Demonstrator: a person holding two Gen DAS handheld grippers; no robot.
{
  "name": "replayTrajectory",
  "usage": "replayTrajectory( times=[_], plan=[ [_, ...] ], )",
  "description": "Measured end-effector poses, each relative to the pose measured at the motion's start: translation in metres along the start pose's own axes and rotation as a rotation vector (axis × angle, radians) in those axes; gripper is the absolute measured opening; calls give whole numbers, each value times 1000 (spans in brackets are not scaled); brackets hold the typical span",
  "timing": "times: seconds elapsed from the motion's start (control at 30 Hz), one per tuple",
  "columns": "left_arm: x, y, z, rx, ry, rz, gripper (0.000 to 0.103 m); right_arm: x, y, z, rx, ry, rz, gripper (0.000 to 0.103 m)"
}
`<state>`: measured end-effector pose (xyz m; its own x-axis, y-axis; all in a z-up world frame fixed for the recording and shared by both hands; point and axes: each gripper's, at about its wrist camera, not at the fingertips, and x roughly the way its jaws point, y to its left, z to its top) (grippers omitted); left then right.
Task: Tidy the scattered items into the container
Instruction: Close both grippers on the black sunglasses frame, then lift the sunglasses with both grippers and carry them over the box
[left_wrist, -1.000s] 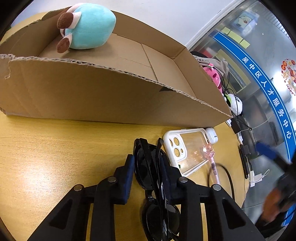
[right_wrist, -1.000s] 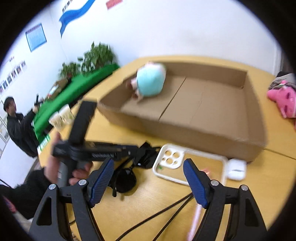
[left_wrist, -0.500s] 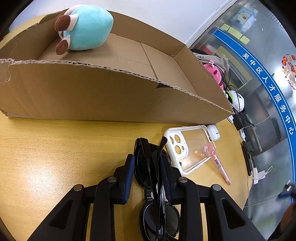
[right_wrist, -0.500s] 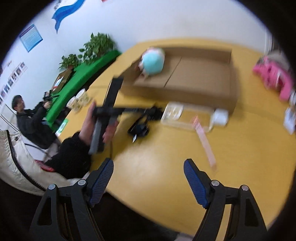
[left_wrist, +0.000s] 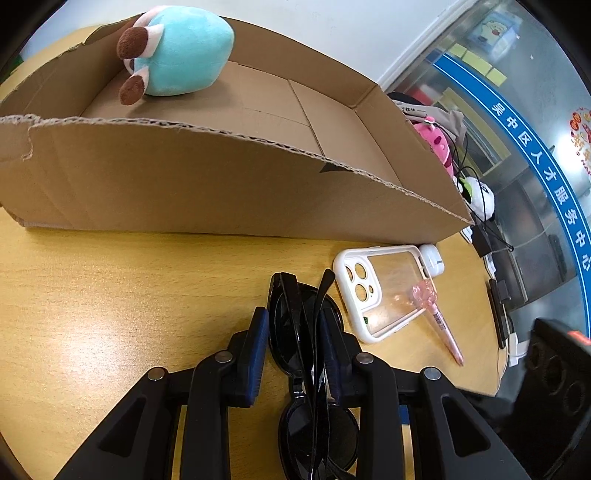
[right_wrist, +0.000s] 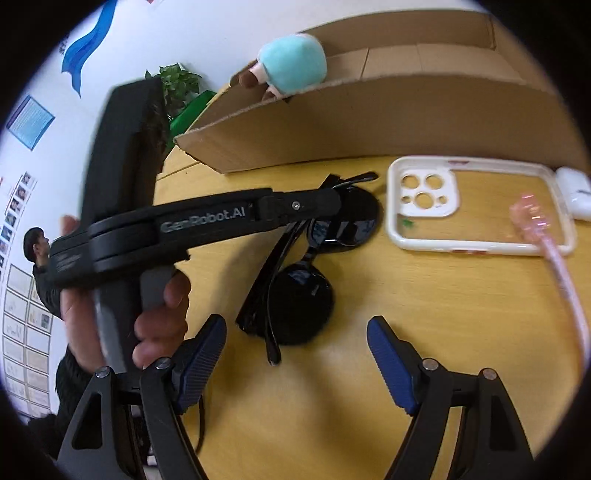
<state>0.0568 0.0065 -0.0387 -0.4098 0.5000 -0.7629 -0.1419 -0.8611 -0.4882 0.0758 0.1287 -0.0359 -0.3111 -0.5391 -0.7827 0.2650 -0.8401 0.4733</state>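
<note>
Done: teal plush toy in cardboard box | Left: left tongs pinching black sunglasses on tabletop; clear phone case, pink pen, white earbud case | Right tongs spread, empty

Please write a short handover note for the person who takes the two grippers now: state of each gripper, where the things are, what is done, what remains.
Left gripper: closed on the black sunglasses, which lie on the table.
Right gripper: open, empty, above the table near the sunglasses.
Done: blue plush toy is in the cardboard box.
Left: sunglasses, phone case, pink pen lying partly on the case, white earbuds case. All sit outside the box, by its near wall.
</note>
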Motion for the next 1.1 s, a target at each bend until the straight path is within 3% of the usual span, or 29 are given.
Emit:
replayTrajectory(
  times=[0.13,0.17,0.2,0.23,0.3,0.47,0.7,0.8,1.1],
  plan=[
    [3,-2,0,-15,14,-9,21,8,7,3,-12,-44,-1,79],
    [5,-3,0,-20,21,-12,14,10,7,4,-8,-52,4,79],
    [6,-3,-1,-23,27,-20,10,11,7,5,-11,-57,2,75],
    [6,-4,-1,-26,31,-28,10,12,8,5,-18,-59,-9,59],
    [5,-6,-1,-23,32,-24,10,15,6,5,-28,-48,-9,43],
    [6,-6,-1,-38,38,-32,10,12,-2,4,-23,-30,36,34],
    [-1,-12,0,-38,27,-26,10,6,-5,3,-50,-23,32,28],
    [-7,-15,2,-39,7,-29,10,-2,-6,7,-62,-39,2,11],
    [-3,-17,7,-35,14,-30,10,0,-13,21,-56,-43,-34,9]
  ],
)
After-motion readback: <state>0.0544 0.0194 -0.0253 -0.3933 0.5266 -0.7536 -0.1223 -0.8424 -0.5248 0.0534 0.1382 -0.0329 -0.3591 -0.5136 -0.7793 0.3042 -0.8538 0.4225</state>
